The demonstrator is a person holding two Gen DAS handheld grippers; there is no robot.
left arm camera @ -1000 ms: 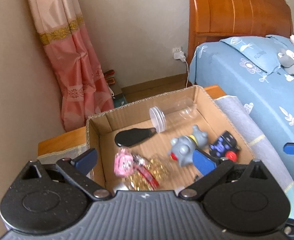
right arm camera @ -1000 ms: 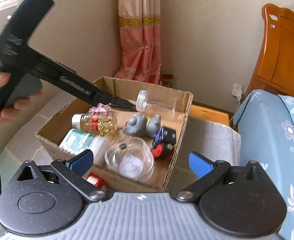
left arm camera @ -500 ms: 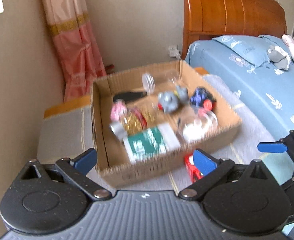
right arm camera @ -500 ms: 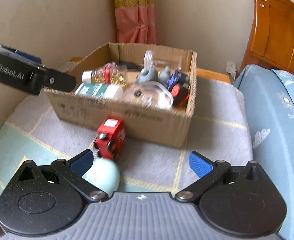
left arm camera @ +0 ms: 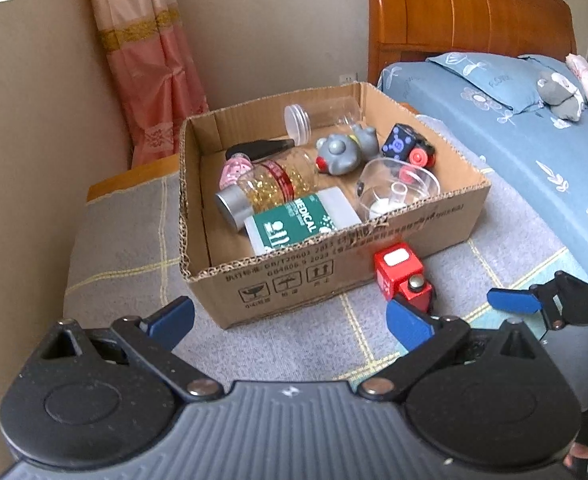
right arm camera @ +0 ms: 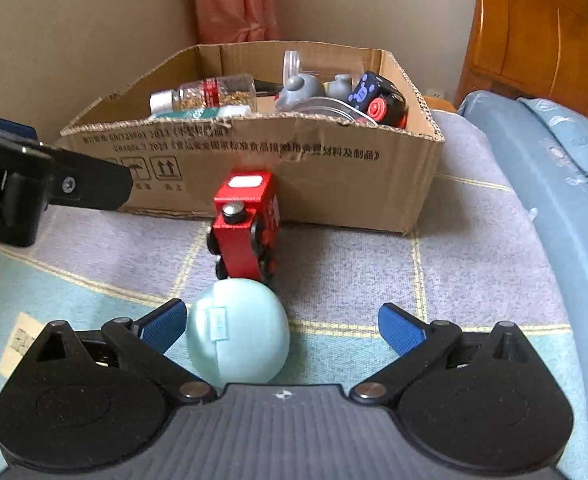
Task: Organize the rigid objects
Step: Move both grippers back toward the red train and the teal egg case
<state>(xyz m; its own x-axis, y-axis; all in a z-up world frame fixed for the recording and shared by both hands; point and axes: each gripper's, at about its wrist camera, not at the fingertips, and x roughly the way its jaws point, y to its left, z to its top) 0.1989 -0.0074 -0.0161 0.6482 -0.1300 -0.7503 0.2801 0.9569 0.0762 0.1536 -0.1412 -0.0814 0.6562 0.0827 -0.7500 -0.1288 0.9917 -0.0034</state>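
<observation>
Both grippers pulled back from cardboard box point(left arm camera: 333, 272) | left gripper point(left arm camera: 290, 320), right gripper point(right arm camera: 282, 320) wide open, empty | step: reaching leftovers | next: right closes on teal egg point(right arm camera: 238, 340), beside red toy truck point(right arm camera: 246, 220)

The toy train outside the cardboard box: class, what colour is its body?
Red; the toy train shows best in the right wrist view.

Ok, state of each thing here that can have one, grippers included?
left gripper: open, empty
right gripper: open, empty
cardboard box: open-topped, holding items
red toy car: outside the box, on the blanket
pale green round case: closed, outside the box
capsule bottle: capped, lying down
clear jar: lidded, lying down
</observation>
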